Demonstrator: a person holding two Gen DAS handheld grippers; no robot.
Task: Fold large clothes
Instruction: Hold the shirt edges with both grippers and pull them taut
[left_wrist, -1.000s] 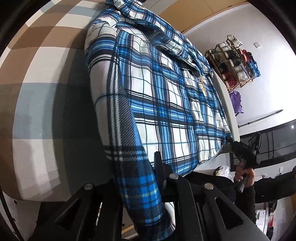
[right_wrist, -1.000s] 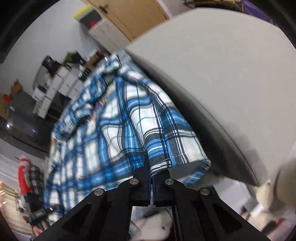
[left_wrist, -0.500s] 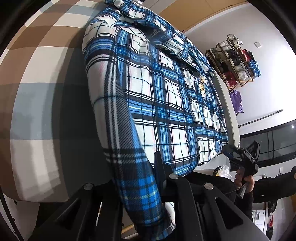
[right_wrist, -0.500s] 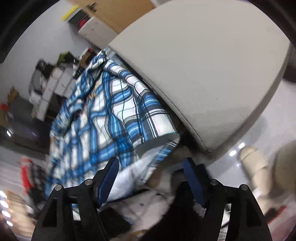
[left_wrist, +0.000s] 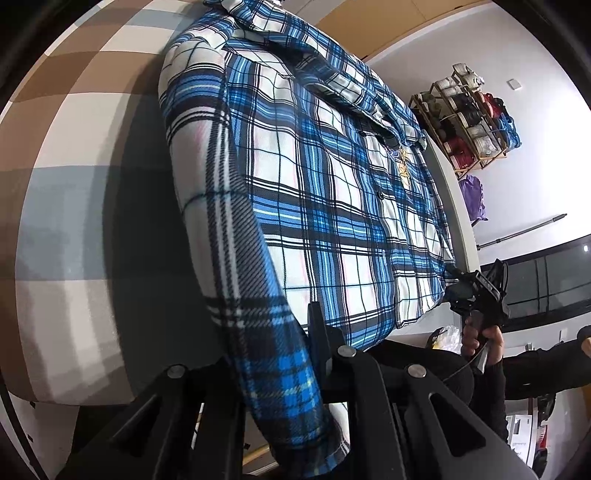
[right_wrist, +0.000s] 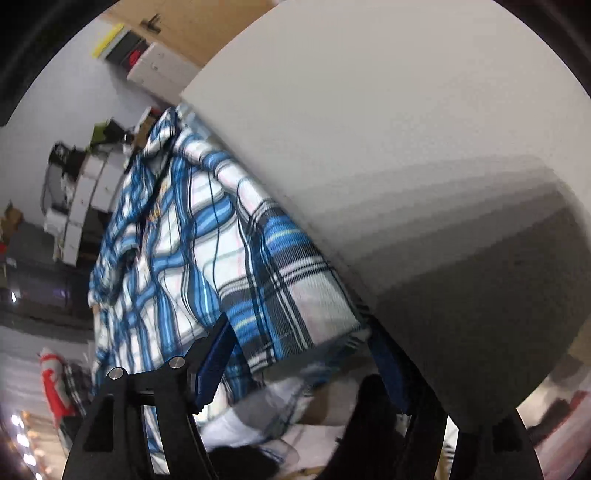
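Note:
A blue, white and black plaid shirt (left_wrist: 332, 192) lies spread on the table, collar at the far end. One sleeve (left_wrist: 266, 317) hangs over the near edge into my left gripper (left_wrist: 280, 354), which is shut on it. In the right wrist view the shirt's hem corner (right_wrist: 288, 295) hangs at the grey table edge. My right gripper (right_wrist: 299, 354) is open, its blue-padded fingers (right_wrist: 214, 362) on either side of that corner without holding it. The right gripper also shows in the left wrist view (left_wrist: 476, 291), at the shirt's far hem corner.
The table has a brown, white and grey checked cloth (left_wrist: 74, 147) left of the shirt and a bare grey top (right_wrist: 406, 147) on the right side. A wire rack with rolls (left_wrist: 472, 114) stands against the wall. White drawers (right_wrist: 85, 192) are in the background.
My right gripper let go of the hem corner and opened, then moved back close to it. My left gripper kept hold of the sleeve with little movement.

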